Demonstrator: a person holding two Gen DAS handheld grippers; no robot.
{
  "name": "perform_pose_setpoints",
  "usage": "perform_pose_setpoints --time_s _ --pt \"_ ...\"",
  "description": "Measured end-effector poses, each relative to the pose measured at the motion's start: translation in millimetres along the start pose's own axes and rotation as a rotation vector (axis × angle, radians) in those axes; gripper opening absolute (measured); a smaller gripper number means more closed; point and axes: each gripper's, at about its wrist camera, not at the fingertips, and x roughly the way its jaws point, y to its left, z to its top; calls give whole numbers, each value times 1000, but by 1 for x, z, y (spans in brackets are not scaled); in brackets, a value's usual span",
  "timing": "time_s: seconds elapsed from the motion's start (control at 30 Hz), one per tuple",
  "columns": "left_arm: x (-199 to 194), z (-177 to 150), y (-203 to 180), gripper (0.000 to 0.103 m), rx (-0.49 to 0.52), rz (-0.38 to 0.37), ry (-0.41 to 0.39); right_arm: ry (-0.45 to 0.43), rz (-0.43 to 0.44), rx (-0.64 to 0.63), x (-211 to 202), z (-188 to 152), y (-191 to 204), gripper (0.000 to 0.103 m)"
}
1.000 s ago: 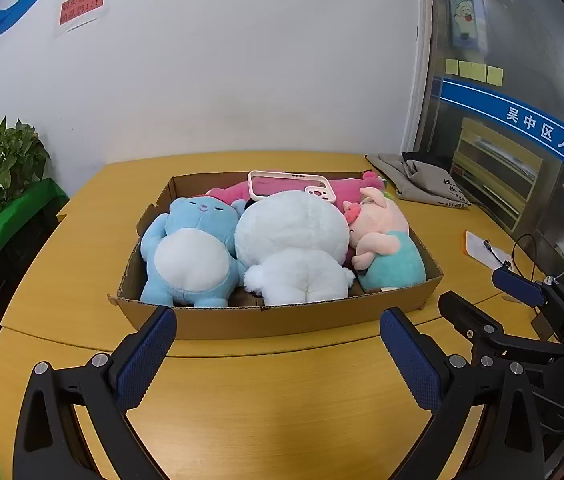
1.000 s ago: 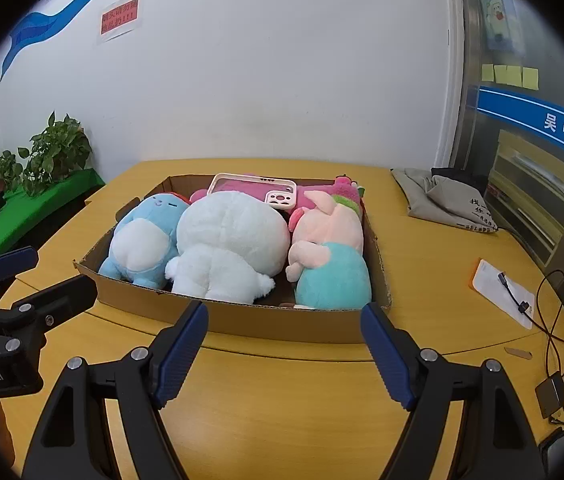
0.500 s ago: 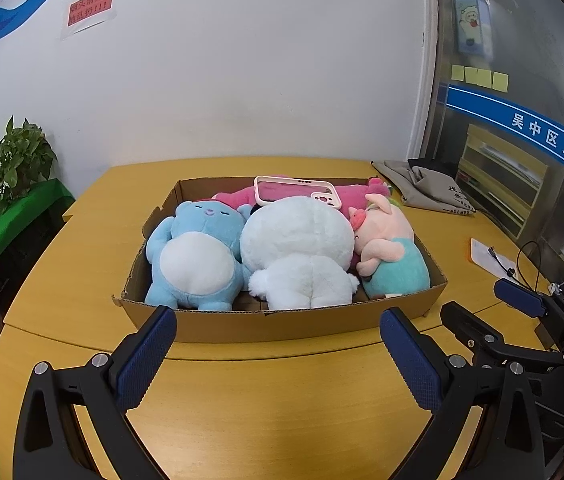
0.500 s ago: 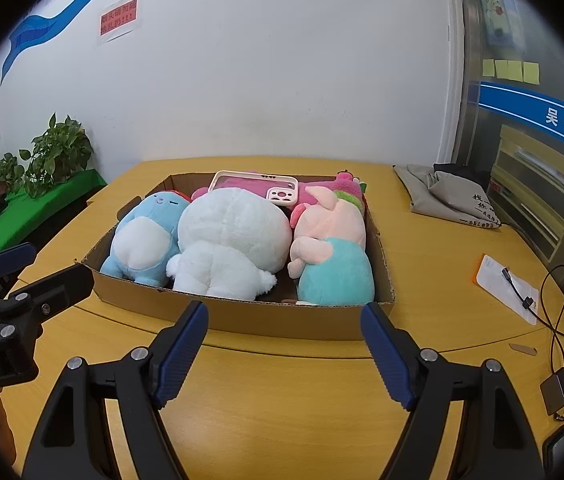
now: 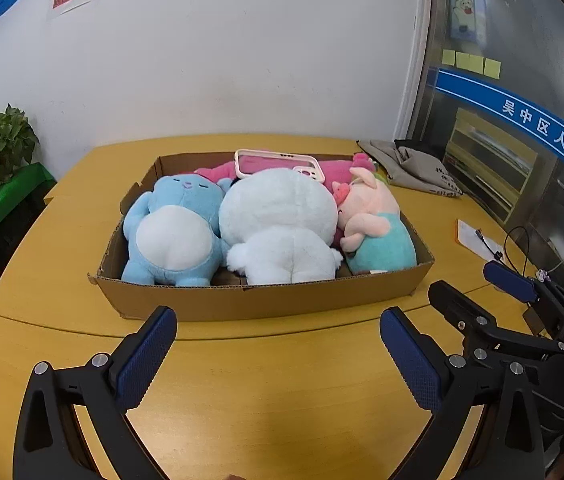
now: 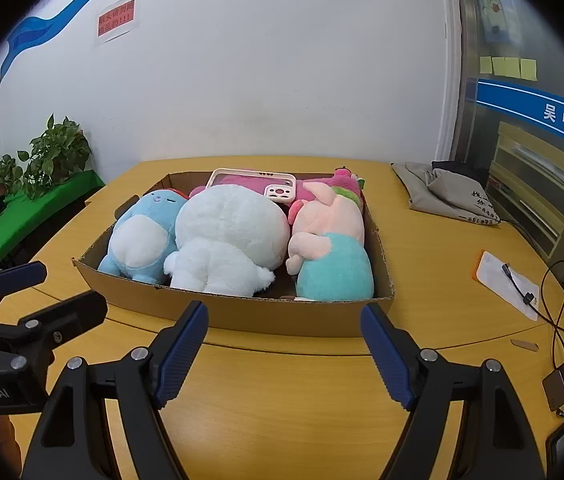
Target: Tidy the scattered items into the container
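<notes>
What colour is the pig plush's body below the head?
Teal; the head and arms are pink. The pig plush shows best in the right wrist view, at the right end of the cardboard box.

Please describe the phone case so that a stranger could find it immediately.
Look in the cardboard box on the yellow table. Behind the white plush, at the far wall, lies the phone case. It is the only flat, hard, pale-rimmed frame among soft toys.

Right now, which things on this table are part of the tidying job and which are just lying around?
Part of the job:
cardboard box
blue plush
white plush
pig plush
pink plush
phone case

Just lying about:
grey cloth bag
white card
cables
potted plant
sticky notes
</notes>
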Motion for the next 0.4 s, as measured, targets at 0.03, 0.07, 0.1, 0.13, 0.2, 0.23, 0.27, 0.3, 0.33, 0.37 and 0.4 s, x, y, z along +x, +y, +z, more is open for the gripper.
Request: perform_pose_setpoints --time_s 0.03,0.07,0.1,0.13,0.2,0.23,0.27,0.3,0.33,0.37,0.4 --pt "1 -1 0 103 -1 -2 0 -1 2 0 0 0 0 78" --pt "2 -1 1 103 -3 -9 1 -4 3 -1 0 -1 -1 78" --pt "3 -2 1 103 -9 -21 7 -6 2 0 0 -1 -1 78" --pt "5 -3 2 103 -15 -33 16 -5 2 1 0 -1 -1 78" --pt "4 -5 2 103 -16 -41 19 1 7 2 2 -2 -2 78" --pt "3 -6 2 103 -15 -35 13 3 9 2 3 -3 -2 78" --pt "3 -7 2 103 -17 -25 13 3 9 1 3 -3 -3 78" --pt "2 -8 2 103 -23 -13 15 3 9 1 3 -3 -3 78" --pt "3 -9 2 103 -25 -6 17 6 9 3 3 -4 -3 78" --pt "3 -10 2 103 -22 1 18 9 10 5 4 -4 -3 78" --pt "4 -10 2 103 -13 11 19 9 12 6 4 -4 -3 78"
